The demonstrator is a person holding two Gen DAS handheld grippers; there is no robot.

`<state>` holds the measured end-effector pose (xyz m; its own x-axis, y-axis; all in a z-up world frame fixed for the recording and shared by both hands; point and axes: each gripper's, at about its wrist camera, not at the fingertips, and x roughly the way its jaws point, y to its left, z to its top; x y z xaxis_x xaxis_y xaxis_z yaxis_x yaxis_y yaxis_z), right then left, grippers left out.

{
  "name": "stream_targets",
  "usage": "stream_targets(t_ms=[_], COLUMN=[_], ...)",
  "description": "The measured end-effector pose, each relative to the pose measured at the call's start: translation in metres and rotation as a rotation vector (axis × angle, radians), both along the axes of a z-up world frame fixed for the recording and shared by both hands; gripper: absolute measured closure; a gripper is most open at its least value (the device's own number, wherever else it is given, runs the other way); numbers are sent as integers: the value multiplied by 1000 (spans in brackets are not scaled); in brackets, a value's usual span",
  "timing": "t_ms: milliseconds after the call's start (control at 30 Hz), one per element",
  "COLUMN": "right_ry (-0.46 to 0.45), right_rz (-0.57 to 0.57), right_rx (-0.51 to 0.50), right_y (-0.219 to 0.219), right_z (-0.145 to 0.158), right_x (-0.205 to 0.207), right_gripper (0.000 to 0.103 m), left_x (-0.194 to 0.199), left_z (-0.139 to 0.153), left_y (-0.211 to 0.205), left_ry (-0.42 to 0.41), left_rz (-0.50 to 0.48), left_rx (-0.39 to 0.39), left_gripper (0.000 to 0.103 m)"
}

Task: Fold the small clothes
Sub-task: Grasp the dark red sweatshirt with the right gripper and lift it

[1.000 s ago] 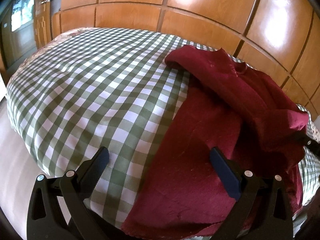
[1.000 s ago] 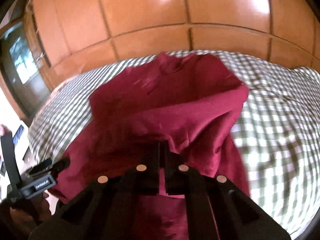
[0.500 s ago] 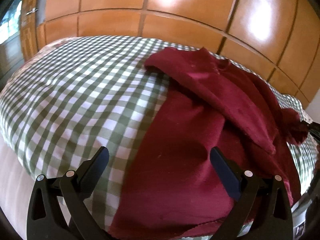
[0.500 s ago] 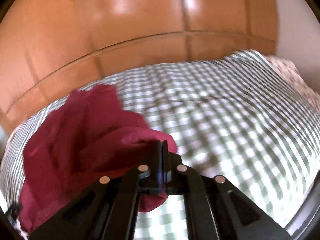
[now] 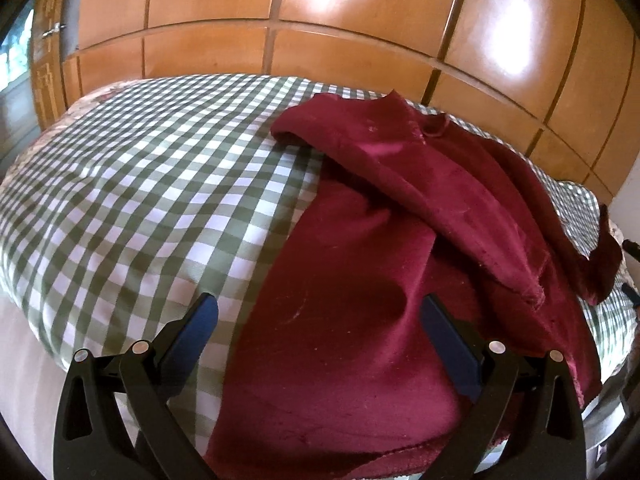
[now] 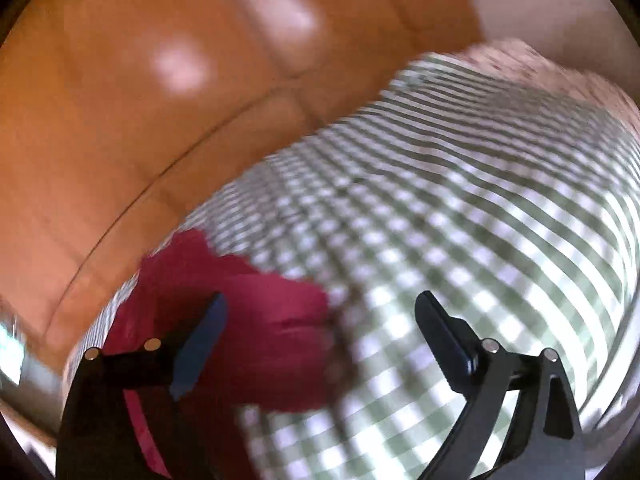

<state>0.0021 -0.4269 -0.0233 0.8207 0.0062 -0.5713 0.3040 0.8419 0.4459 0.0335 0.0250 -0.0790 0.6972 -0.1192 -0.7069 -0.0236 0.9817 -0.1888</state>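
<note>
On the green-checked bedspread [image 5: 132,200] lies a maroon garment [image 5: 360,320]; left gripper [image 5: 318,320] gapes empty above it, right gripper [image 6: 320,314] is opening, gripping nothing.

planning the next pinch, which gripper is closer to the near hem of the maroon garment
Left. The left gripper hovers open right over the hem; the right gripper, jaws opening, sits at the maroon garment's far side edge.
</note>
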Motion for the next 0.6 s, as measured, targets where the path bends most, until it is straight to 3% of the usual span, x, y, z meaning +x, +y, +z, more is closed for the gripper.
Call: stream_targets(t_ms=[67,100,200,267,333,367,400,500,533,600], right_ry=[3,49,128,148,172,152,136,83,70,55], right_rz=[100,148,162,162,128,118,111,54,20,-73], right_rx=[-55,-117,-237,-226,-207,-203,-218,-292,-323,-408], right_y=[25,44,67,65,51,44,33,10,-2,-21], right_z=[4,4,-10,-18,-21,-18,-18,-4,0,12], right_x=[3,11,25,33,42,44,46,48,51,52], right_gripper=[2,2,7,52,62,71,74,84,100,103], left_x=[0,0,-1,-2,-1,0,0,1,2,2], left_z=[0,0,1,3,4,3,3,0,-1,-1], left_y=[-1,-1,-4,-4,-2,0,0,-3,-5,-9], left_ry=[0,0,-4,-12,-17,-16,-15,-2,1,2], left_rz=[0,-2,-11,-12,-11,-16,-24,-56,-66,-80], left_rx=[0,3,13,16,8,-6,-19,-42,-43,-38], left_gripper=[4,4,4,4,4,4,4,4,4,4])
